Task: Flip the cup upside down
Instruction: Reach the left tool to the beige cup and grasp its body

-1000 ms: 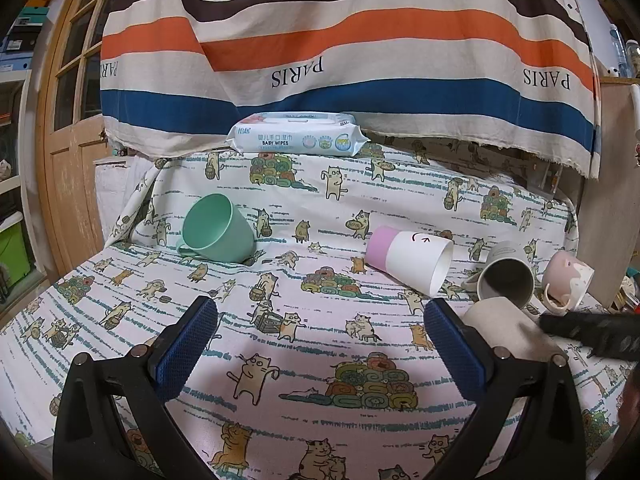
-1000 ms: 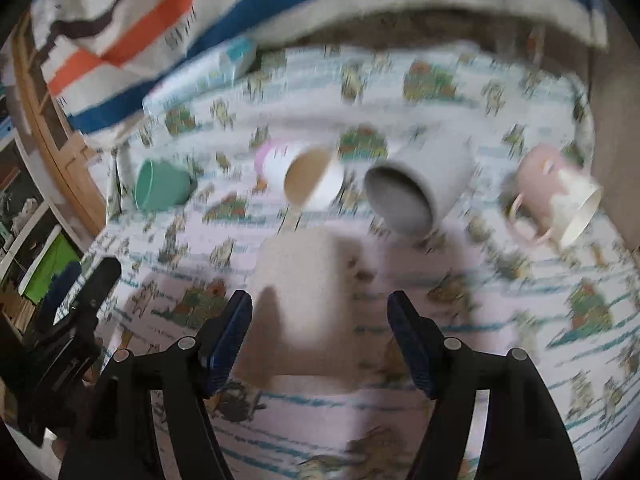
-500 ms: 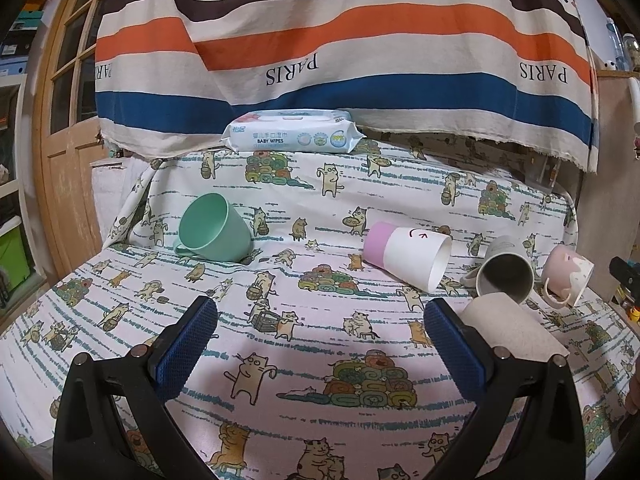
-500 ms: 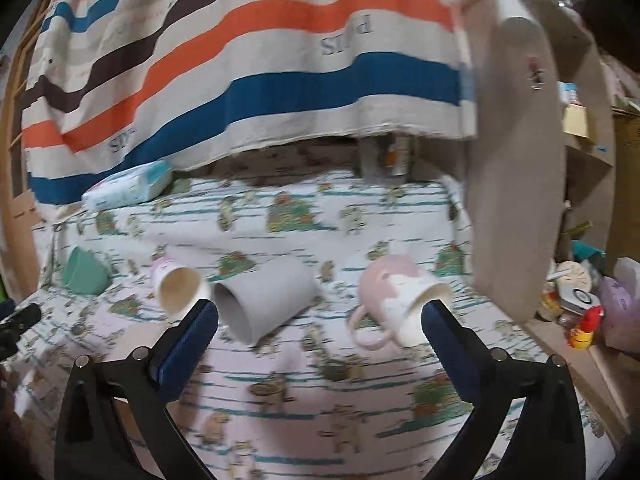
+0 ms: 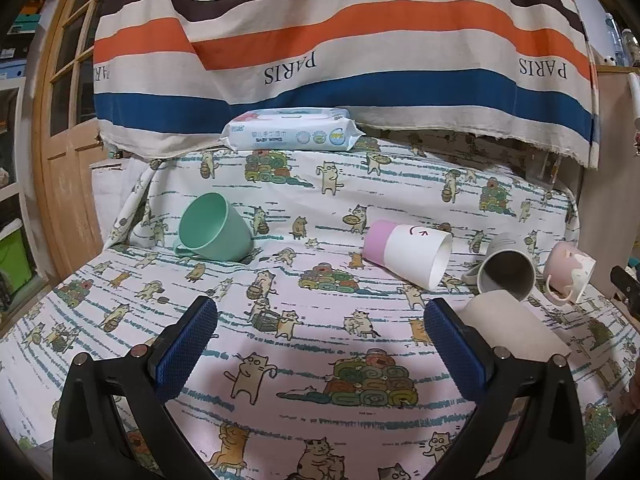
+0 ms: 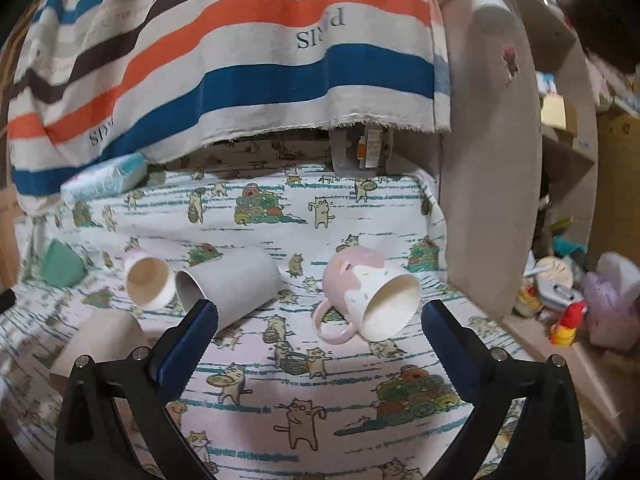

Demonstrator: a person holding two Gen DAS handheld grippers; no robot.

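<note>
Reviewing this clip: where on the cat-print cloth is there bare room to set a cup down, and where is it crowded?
Free: the middle stretch between the mint green mug and the pink-banded white cup, and the near cloth between the open left gripper fingers. Crowded: the right side, where the grey tumbler, pink-and-white handled mug and upturned beige cup cluster.

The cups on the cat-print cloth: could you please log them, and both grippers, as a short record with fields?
surface: cat-print cloth
green cup: on its side, far left
pink-and-white cup: on its side, mouth facing right
grey cup: on its side, beside the pink-and-white cup
pink mug: on its side, handle on the cloth
beige cup: base up, mouth down
left gripper: open, holds nothing
right gripper: open, holds nothing, faces the pink mug
background: wipes pack
</note>
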